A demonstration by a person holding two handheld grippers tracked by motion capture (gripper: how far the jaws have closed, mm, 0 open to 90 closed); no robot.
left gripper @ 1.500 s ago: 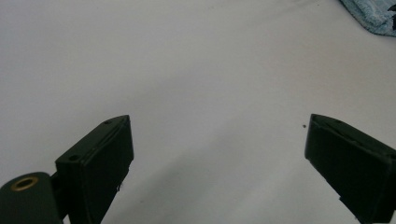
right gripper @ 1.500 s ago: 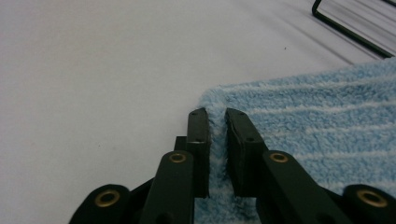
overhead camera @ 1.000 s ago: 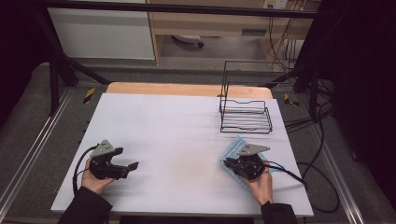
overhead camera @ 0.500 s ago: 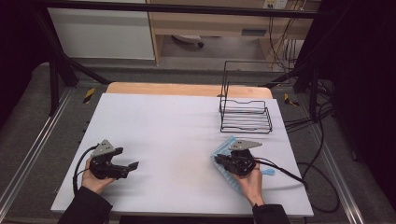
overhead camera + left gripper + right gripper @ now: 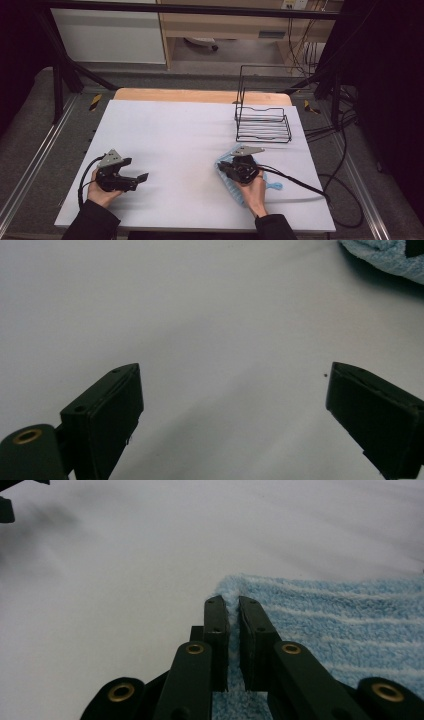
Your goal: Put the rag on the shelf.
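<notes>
High view: the right gripper (image 5: 239, 170) sits at about 5 o'clock on the white table (image 5: 175, 130), lying over a light blue cloth (image 5: 232, 187) that spreads beneath it and the right hand (image 5: 252, 192). The left gripper (image 5: 120, 176) rests at about 7 o'clock, well apart from the cloth, likely parked so it stays clear. A black wire rack (image 5: 262, 120) stands at about 2 o'clock, with nothing visible in it.

Left gripper view: the jaws stand wide apart over bare table, grasping nothing. A corner of the cloth (image 5: 385, 257) shows at 1 o'clock.

Right gripper view: the jaws are clenched on a raised edge of the cloth (image 5: 350, 630), a thin fold pinched between them. The grip at the edge probably serves to drag or lift the cloth.
</notes>
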